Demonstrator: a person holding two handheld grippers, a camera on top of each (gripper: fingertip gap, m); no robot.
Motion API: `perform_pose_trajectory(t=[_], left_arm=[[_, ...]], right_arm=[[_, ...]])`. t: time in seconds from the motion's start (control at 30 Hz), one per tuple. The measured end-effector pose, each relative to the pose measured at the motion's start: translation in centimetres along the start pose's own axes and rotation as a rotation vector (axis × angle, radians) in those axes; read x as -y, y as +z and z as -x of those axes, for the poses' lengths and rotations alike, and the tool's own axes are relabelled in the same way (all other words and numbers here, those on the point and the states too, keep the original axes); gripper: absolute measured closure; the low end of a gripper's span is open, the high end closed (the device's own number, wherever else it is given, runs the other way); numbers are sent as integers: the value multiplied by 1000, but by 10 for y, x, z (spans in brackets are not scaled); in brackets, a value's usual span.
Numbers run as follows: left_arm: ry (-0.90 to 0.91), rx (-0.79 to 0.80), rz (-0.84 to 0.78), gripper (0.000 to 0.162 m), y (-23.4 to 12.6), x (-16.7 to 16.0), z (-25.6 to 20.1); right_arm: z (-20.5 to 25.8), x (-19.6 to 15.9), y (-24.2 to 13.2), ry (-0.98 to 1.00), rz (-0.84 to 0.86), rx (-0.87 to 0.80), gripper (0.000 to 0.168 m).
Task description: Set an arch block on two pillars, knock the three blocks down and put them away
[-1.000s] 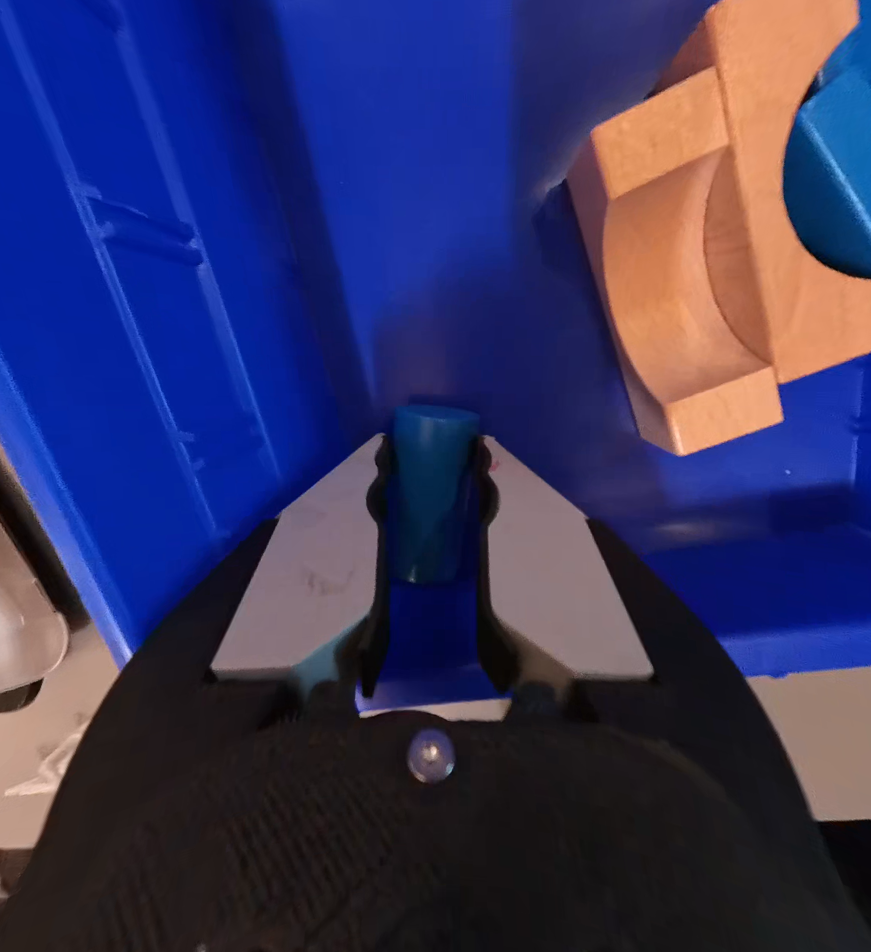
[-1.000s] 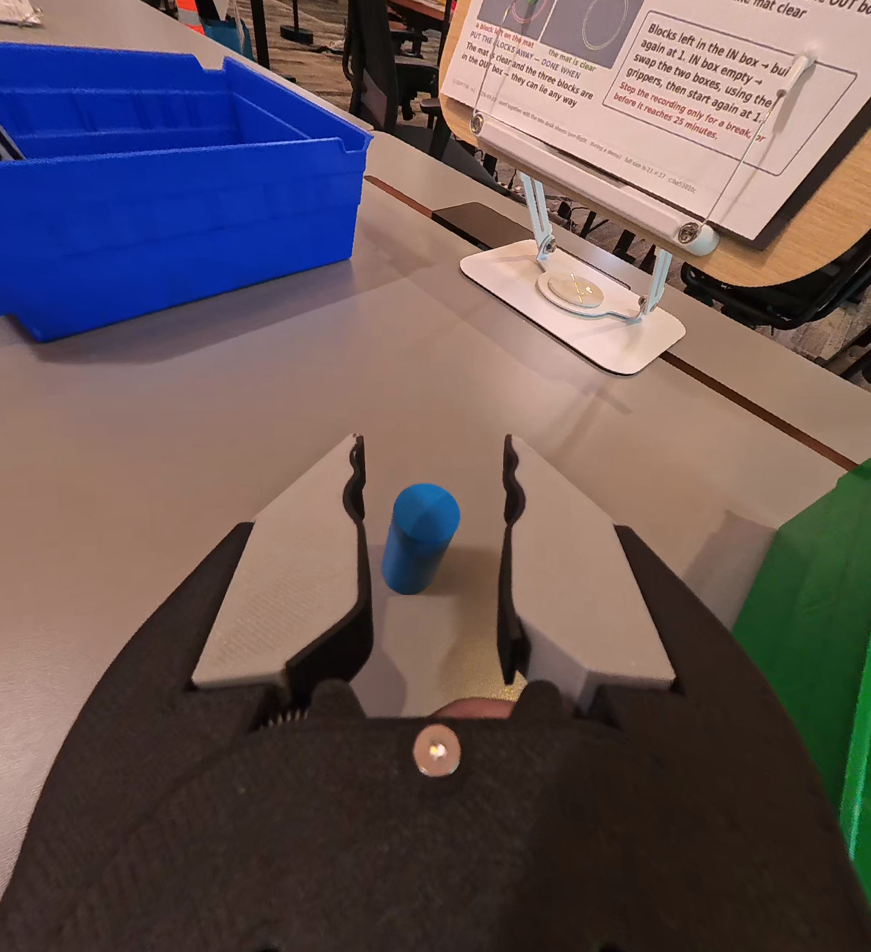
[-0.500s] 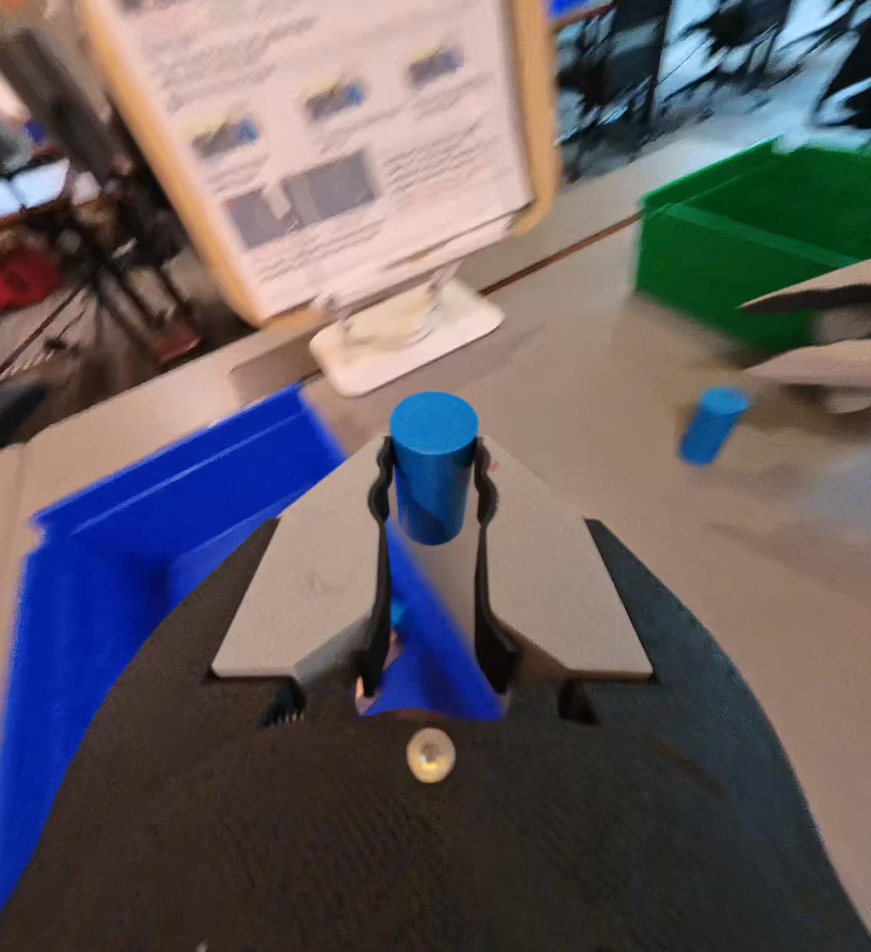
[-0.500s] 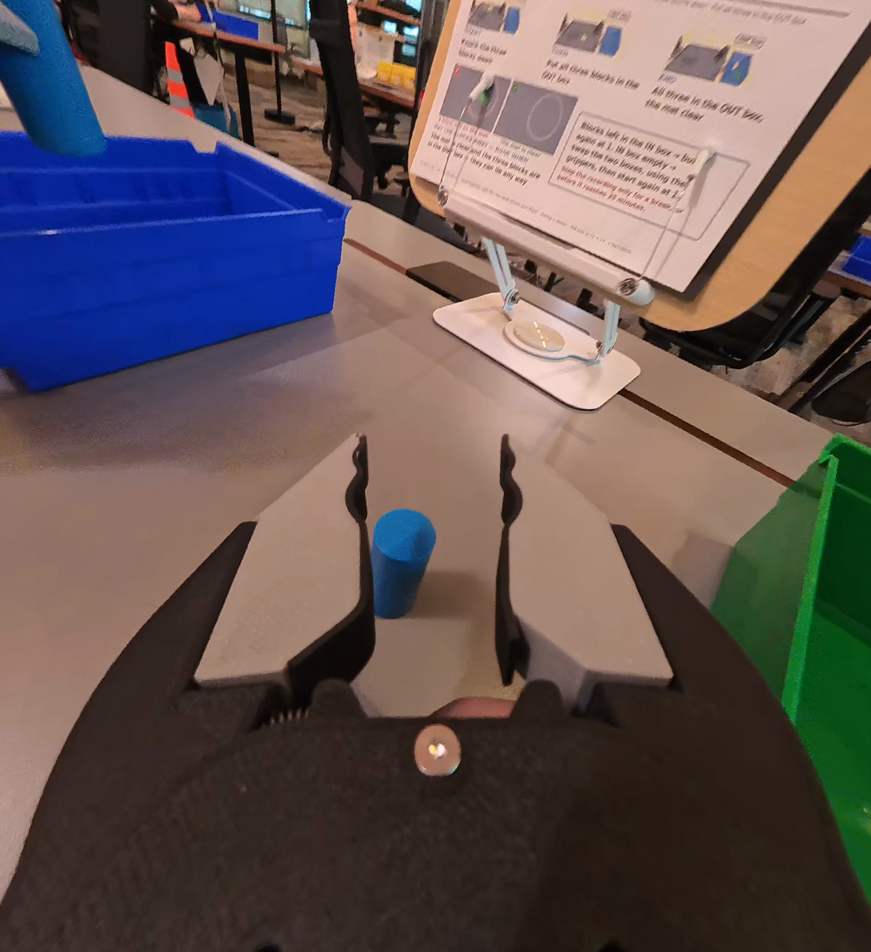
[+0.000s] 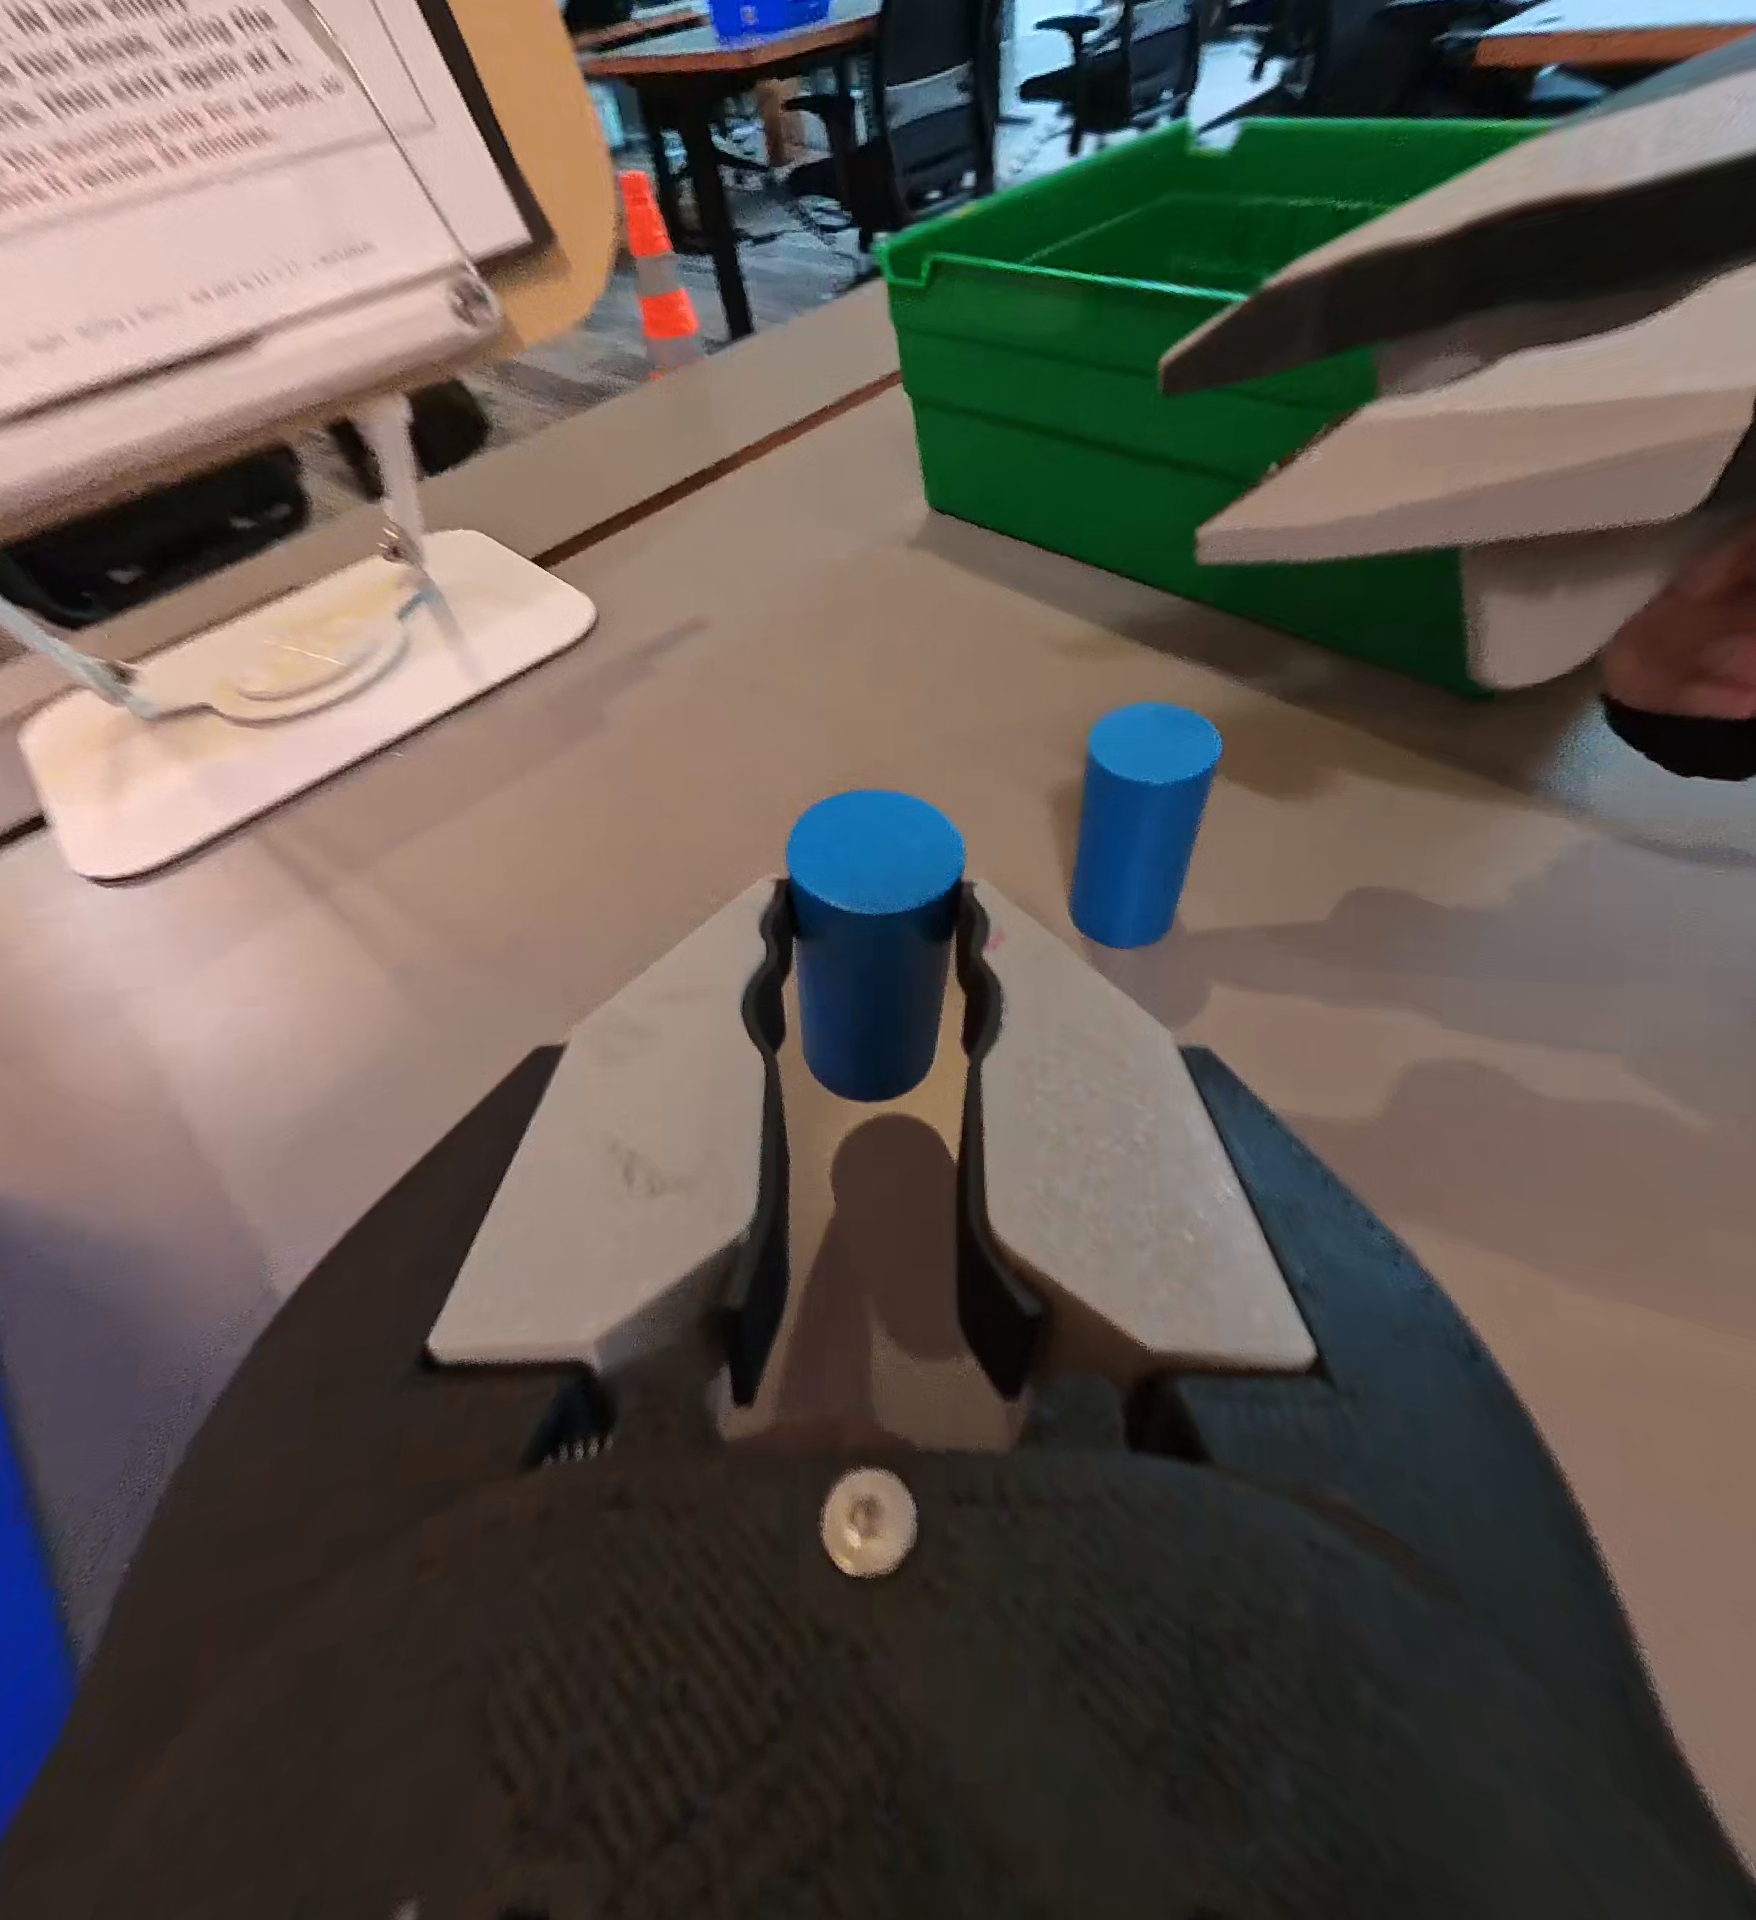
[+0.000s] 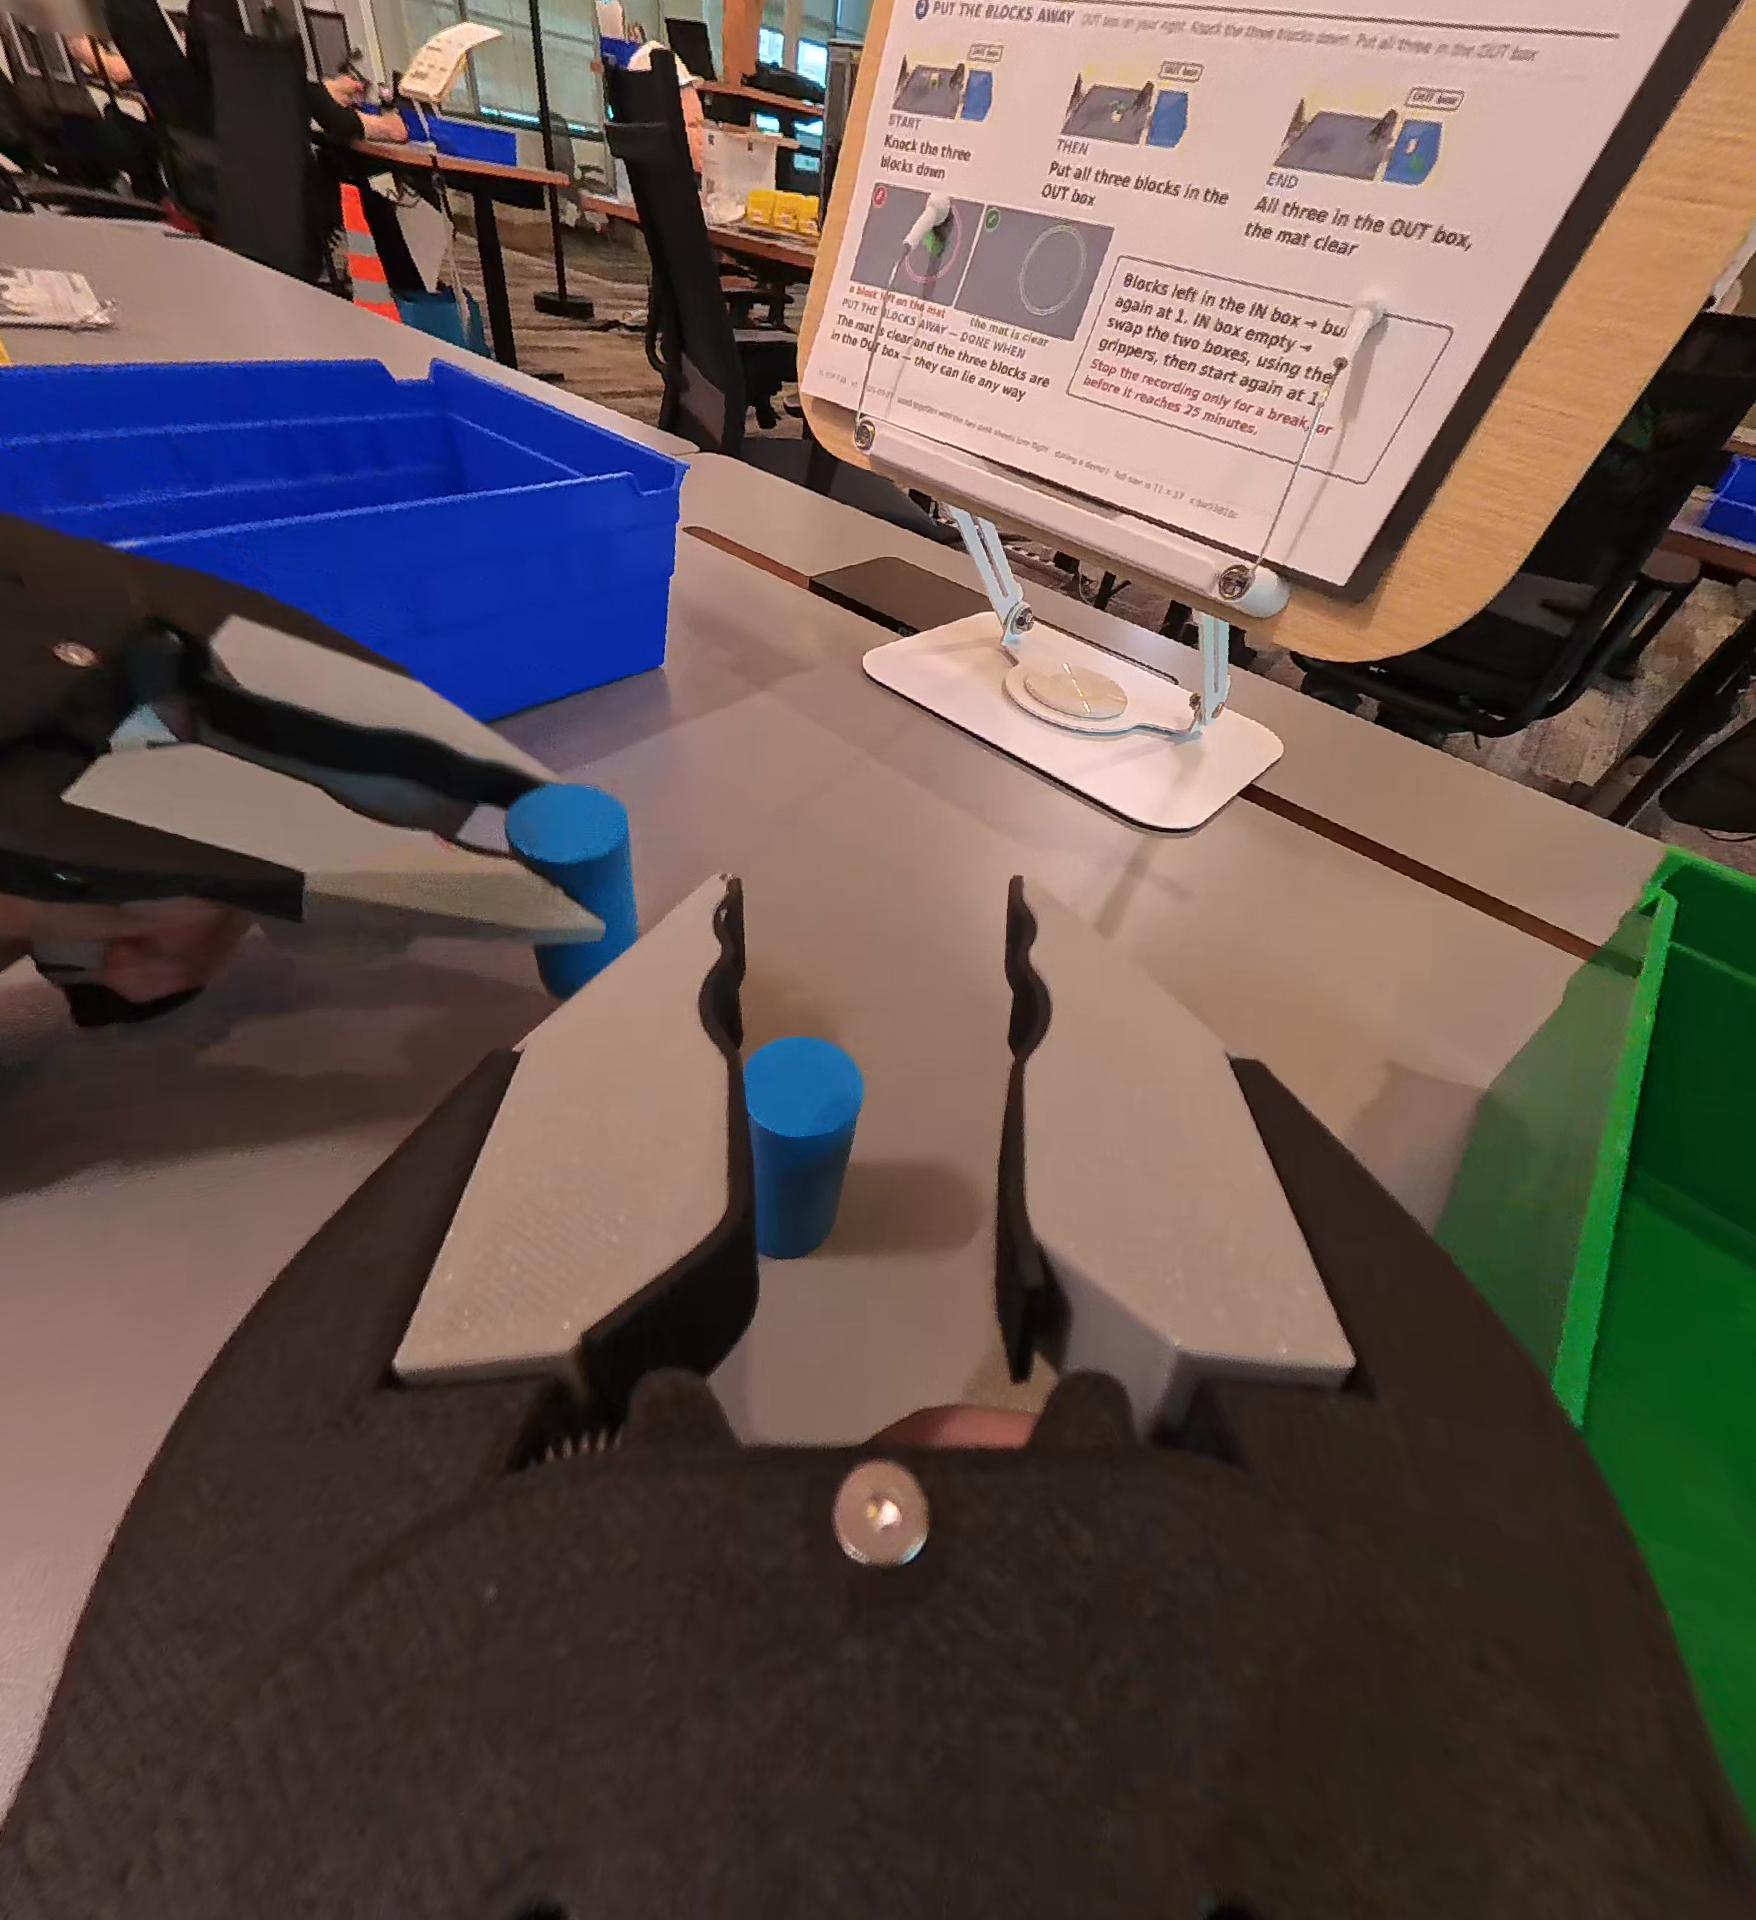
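My left gripper (image 5: 872,914) is shut on a blue cylinder pillar (image 5: 872,956) and holds it upright just above the grey table. It shows in the right wrist view too (image 6: 552,883), with its pillar (image 6: 583,862). A second blue pillar (image 5: 1142,823) stands upright on the table a little to the right. My right gripper (image 6: 869,904) is open, raised over that pillar (image 6: 799,1138), which stands between its fingers, close to the left one. The right gripper also shows in the left wrist view (image 5: 1180,457). The arch block is not in view.
A blue bin (image 6: 417,540) sits at the back left of the table. A green bin (image 5: 1113,416) sits at the right, close to the right gripper (image 6: 1705,1247). A tilted instruction board on a white stand (image 6: 1071,717) is behind the pillars.
My left gripper has lifted its pillar out of the blue bin and carried it right and down beside the standing pillar. My right gripper has risen and drawn back a little, still open.
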State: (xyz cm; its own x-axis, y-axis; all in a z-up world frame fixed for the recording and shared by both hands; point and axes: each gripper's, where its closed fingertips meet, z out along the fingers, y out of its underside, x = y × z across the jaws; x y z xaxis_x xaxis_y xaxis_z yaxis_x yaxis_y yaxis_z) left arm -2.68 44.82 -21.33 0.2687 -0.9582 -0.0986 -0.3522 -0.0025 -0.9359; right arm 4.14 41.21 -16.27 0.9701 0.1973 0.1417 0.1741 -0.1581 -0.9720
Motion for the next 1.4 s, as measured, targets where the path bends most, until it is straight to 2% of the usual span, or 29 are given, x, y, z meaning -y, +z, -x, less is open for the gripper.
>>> perform_pose_trajectory(t=[0.1, 0.27, 0.53, 0.8, 1.0, 1.4], left_arm=[[-59, -93, 67, 134, 4, -17, -8], [-100, -155, 67, 134, 2, -18, -11], [-5, -169, 143, 133, 14, -26, -12], [-49, -172, 146, 130, 11, -28, -4], [-41, -168, 148, 134, 8, -30, -4], [-44, -158, 150, 134, 4, -31, -6]], right_arm=[[0, -2, 1, -3, 11, -2, 120], [2, -4, 3, -11, 23, 3, 120], [3, -8, 5, -25, 38, 1, 121], [5, -8, 6, -31, 42, 9, 120], [4, -8, 6, -25, 38, 7, 120], [5, -8, 6, -28, 42, 8, 120]])
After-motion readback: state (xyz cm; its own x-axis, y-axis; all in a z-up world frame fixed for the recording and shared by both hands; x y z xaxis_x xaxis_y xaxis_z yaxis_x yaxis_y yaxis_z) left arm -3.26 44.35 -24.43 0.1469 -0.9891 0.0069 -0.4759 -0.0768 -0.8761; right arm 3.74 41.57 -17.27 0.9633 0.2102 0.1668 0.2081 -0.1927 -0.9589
